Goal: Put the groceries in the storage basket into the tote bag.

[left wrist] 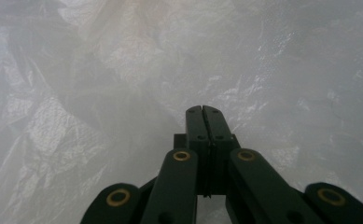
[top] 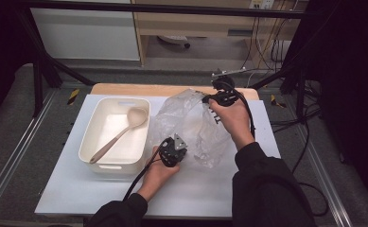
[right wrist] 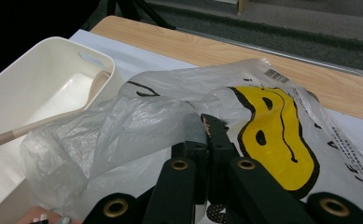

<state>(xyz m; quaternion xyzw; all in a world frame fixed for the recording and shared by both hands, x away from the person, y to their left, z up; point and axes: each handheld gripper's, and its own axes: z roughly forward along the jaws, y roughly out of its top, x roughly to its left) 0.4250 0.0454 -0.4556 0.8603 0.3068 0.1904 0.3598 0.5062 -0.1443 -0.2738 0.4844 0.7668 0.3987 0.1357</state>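
Observation:
A thin translucent plastic bag (top: 191,123) with a yellow and black print (right wrist: 272,135) is held up over the white mat between my two grippers. My left gripper (top: 178,147) is at the bag's near left part. Its jaws (left wrist: 202,111) are pressed together, and crinkled bag film (left wrist: 100,93) lies all around them. My right gripper (top: 215,97) holds the bag's far upper edge. In the right gripper view its tips (right wrist: 212,122) pinch a fold of the film (right wrist: 137,121). To the left, a cream tub (top: 88,138) holds a beige spoon (top: 125,132).
The white mat (top: 77,189) covers a wooden table whose far edge (top: 139,89) shows. The tub's wall (right wrist: 39,60) and the spoon handle (right wrist: 11,135) lie close left of the bag. Cables (top: 309,123) trail off the right side. Dark frame legs stand behind.

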